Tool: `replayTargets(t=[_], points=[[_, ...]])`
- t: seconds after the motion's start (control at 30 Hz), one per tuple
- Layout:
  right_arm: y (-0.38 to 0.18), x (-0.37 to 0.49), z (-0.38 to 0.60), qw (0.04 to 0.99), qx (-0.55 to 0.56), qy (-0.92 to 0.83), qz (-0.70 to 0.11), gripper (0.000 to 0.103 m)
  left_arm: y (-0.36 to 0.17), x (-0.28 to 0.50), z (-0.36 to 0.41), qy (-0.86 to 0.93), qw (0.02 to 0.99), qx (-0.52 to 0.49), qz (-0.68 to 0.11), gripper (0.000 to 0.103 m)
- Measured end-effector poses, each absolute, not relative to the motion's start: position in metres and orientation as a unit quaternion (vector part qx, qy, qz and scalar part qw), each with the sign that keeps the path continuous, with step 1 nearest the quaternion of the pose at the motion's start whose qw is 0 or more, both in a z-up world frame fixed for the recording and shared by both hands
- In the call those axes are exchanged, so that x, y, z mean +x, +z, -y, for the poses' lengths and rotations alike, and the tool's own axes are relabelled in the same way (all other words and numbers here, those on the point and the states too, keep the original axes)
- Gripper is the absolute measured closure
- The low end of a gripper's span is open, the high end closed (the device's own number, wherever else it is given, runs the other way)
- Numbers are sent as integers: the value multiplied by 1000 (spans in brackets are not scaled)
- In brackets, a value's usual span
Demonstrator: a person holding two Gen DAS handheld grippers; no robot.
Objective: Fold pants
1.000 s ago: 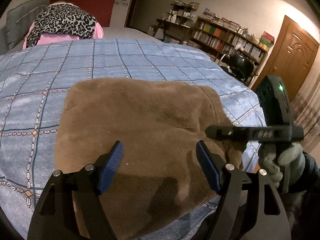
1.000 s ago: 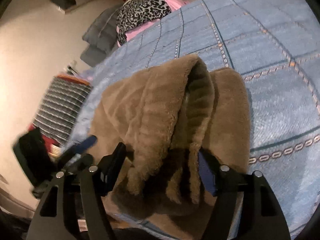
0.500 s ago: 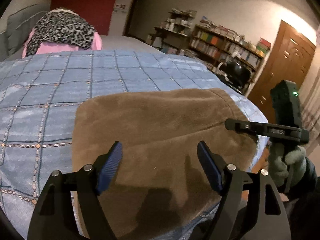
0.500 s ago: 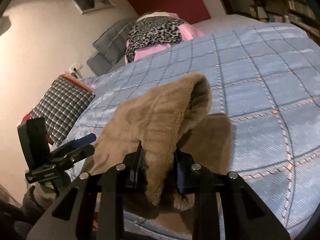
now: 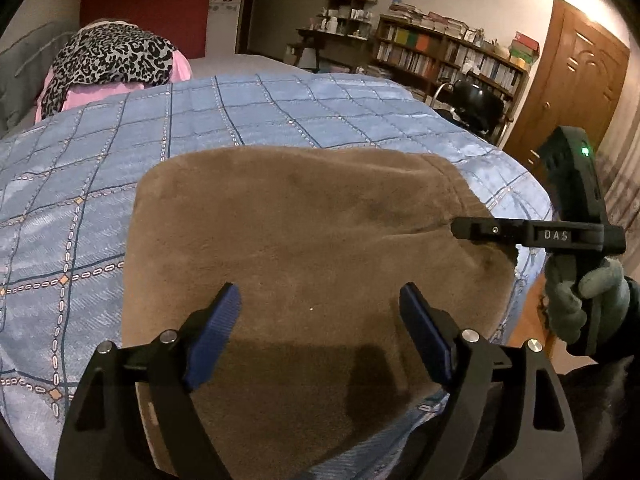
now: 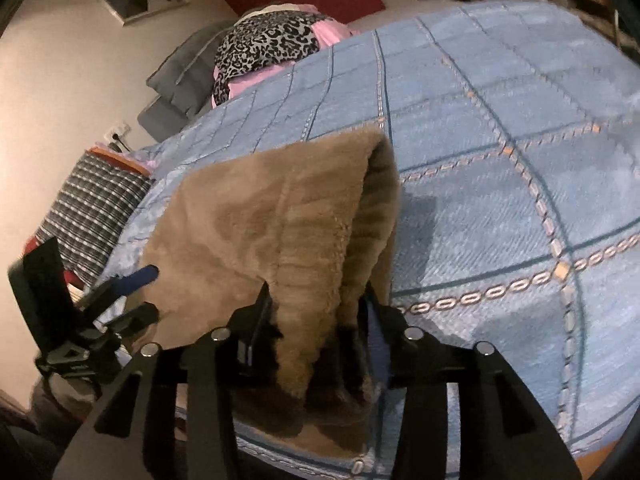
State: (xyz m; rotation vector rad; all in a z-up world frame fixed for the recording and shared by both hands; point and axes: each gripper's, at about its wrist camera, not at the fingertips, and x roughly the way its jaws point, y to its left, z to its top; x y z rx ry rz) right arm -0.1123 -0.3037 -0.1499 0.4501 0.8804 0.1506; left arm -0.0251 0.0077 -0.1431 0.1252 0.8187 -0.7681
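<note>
The brown fleece pants [image 5: 304,248] lie folded into a thick block on the blue checked bedspread [image 5: 120,152], near the bed's front edge, well short of the leopard-print cloth [image 5: 112,56] at the far end. What has changed is the right gripper's [image 6: 320,312] grip: a moment ago it was clamped tight on the raised fold at the pants' right edge, and now its fingers are opening, though the plush fold still sits bunched between them and touches both. That fold has also sunk closer to the layer below. The left gripper [image 5: 320,328] hovers over the pants' near part, its fingers wide and opening a little further, with nothing between them. This reads as a release: the last fold is being laid down, and the pants look nearly finished, needing perhaps a smoothing pass.
</note>
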Motion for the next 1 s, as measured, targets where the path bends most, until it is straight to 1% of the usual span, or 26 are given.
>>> replayTargets(t=[0.07,0.23,0.4,0.67,1.0], points=[[-140,-117,301,890,184,52,-413,50,-139,-28,-7,-368,844,58,-386,19],[-113,-128,291,918,125,26,-375,50,-131,-41,1,-378,842,78,-377,19],[-97,-135,271,929,89,68,-352,50,-132,-54,9,-388,837,104,-370,15],[-121,-139,252,914,30,107,-391,50,-144,-52,6,-382,834,100,-385,15],[-154,-139,256,911,36,103,-397,50,-156,-54,9,-385,833,109,-383,15]])
